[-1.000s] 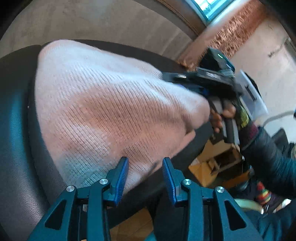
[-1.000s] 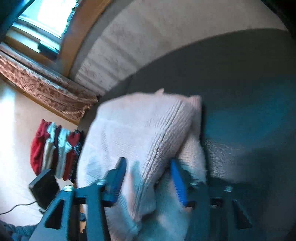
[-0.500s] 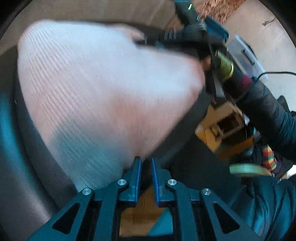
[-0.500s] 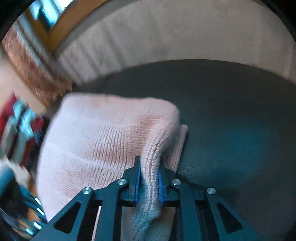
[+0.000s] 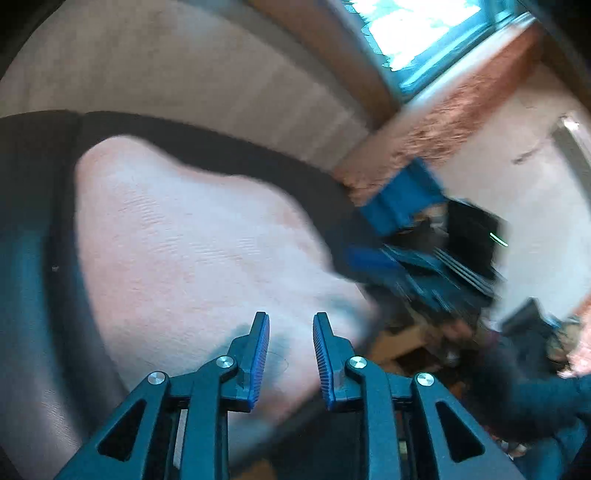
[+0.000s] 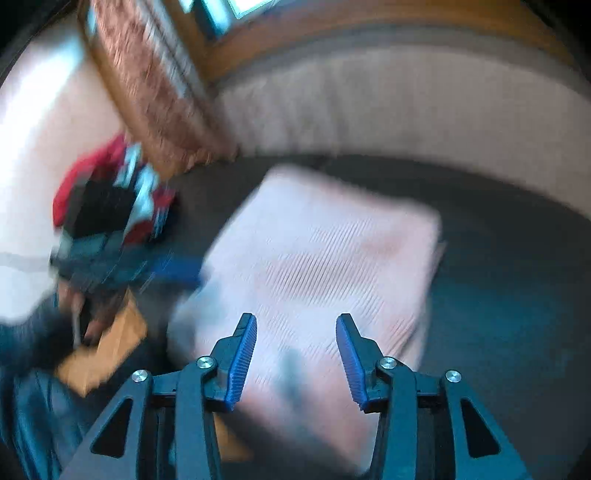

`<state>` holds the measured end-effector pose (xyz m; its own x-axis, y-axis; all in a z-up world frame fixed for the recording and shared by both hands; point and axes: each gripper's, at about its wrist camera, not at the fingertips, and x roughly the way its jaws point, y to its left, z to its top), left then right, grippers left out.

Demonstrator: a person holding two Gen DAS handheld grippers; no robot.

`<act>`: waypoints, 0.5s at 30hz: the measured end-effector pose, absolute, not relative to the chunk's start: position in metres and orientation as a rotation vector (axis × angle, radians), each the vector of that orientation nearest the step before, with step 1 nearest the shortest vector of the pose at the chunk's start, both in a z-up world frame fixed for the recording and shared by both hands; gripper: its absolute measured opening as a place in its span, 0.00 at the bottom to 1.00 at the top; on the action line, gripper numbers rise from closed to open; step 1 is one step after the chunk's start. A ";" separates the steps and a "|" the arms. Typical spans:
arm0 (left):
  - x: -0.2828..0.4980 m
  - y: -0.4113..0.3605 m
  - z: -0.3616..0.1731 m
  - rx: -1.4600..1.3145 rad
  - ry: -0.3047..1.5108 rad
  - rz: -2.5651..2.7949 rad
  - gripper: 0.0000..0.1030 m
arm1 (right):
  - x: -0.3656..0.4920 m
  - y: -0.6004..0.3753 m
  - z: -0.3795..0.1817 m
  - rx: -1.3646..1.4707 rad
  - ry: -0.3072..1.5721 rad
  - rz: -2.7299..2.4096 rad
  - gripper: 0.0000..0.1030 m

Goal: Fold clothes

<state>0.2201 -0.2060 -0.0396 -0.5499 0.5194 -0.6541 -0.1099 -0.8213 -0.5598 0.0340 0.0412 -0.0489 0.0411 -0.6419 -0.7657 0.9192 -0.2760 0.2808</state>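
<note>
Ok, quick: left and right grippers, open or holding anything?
Left gripper: open, just opened, nothing gripped; sweater lies beyond.
Right gripper: open, just released the sweater.

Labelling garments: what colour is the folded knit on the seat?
Pale pink ribbed knit; clearest in the right wrist view.

This is a lived-in room of a home. A window point(image 5: 424, 33) with a wooden frame lets in daylight at one o'clock in the left wrist view, and below it hangs a reddish-brown patterned curtain point(image 6: 155, 99). The walls point(image 5: 517, 155) are plain and pale. A dark leather-like seat point(image 6: 517, 266) with a light ribbed upholstered back point(image 6: 406, 103) fills the middle, carrying a folded pink knitted garment point(image 6: 321, 258). At nine o'clock in the right wrist view a heap of red and striped clothes point(image 6: 110, 192) lies on the floor, with a cardboard box point(image 6: 110, 343) below it.
</note>
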 end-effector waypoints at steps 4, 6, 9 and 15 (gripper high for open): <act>0.231 -0.193 -0.070 -1.377 -0.528 2.355 0.13 | 0.064 0.080 -0.101 1.103 0.409 -1.545 0.43; 0.238 -0.195 -0.074 -1.387 -0.576 2.307 0.04 | 0.066 0.103 -0.108 1.127 0.301 -1.556 0.39; 0.242 -0.201 -0.074 -1.386 -0.560 2.303 0.04 | 0.070 0.111 -0.106 1.168 0.233 -1.555 0.37; 0.243 -0.235 -0.038 -1.206 -0.725 2.379 0.16 | 0.074 0.086 -0.065 1.142 0.337 -1.538 0.42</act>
